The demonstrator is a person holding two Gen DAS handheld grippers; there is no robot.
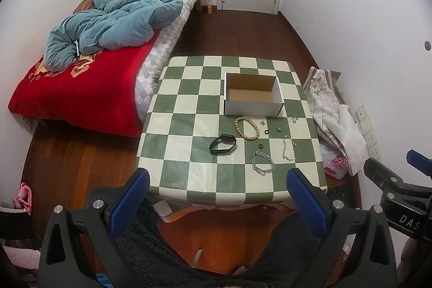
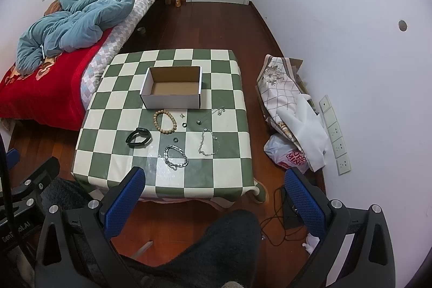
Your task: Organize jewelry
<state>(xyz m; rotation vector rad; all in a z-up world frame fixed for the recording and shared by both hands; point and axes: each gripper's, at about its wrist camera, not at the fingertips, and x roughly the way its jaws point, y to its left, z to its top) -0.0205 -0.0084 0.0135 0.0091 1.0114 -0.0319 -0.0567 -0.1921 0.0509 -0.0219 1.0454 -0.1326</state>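
White plastic bag (image 2: 287, 153) by wall: red letters "MING". Right gripper (image 1: 405, 217) body: "DAS", cut off.

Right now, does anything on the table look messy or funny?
Yes. The jewelry is loose on the checkered tablecloth: the bead bracelet, black band and silver chain lie scattered, while the cardboard box sits empty. Nothing looks broken.

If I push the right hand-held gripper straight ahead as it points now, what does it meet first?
Probably the checkered table near its front edge, about where the silver chain bracelet lies. The hand-held gripper is open and empty; depth is uncertain.
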